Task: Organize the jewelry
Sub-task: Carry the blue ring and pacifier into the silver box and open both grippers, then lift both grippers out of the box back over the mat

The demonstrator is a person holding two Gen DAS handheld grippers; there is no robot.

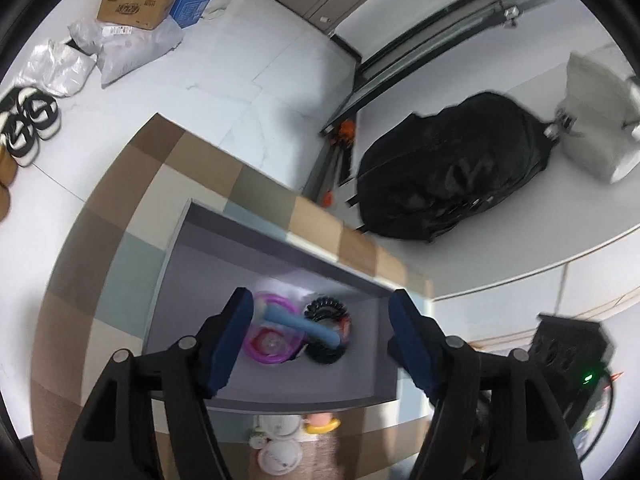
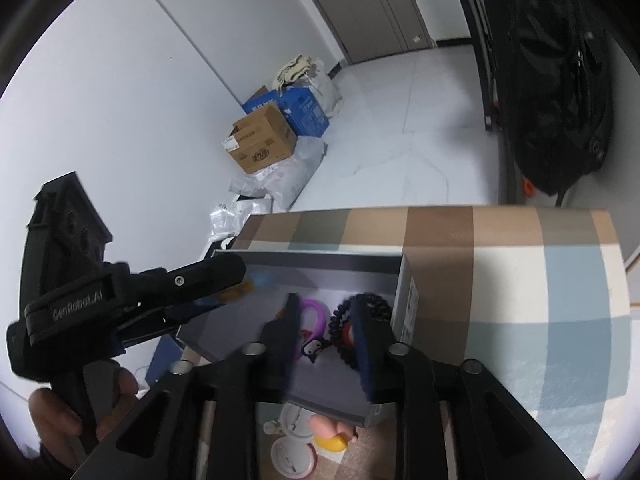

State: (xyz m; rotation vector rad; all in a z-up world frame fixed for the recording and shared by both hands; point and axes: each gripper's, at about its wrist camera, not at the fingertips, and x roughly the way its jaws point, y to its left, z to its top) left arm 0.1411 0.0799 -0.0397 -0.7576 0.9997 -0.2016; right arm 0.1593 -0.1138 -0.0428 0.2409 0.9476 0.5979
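Both grippers over the grey box (image 1: 280, 248) on the checked table (image 1: 132, 184). Left gripper (image 1: 320, 336): jaws wide, nothing gripped, purple ring (image 1: 268, 344), black coil tie (image 1: 324, 310) and blue piece (image 1: 304, 326) lie in the box below. Right gripper (image 2: 326, 340): jaws partly apart, no grip, above coil tie (image 2: 340, 320) and ring (image 2: 314, 312). More trinkets (image 2: 320, 436) on the table beside the box's near wall.

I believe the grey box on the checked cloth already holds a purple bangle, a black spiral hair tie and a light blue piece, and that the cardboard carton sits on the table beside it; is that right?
Not quite: the cardboard carton sits on the floor by the wall, as the right wrist view shows. The rest holds: the grey box on the checked cloth holds the purple bangle, black spiral hair tie and light blue piece.
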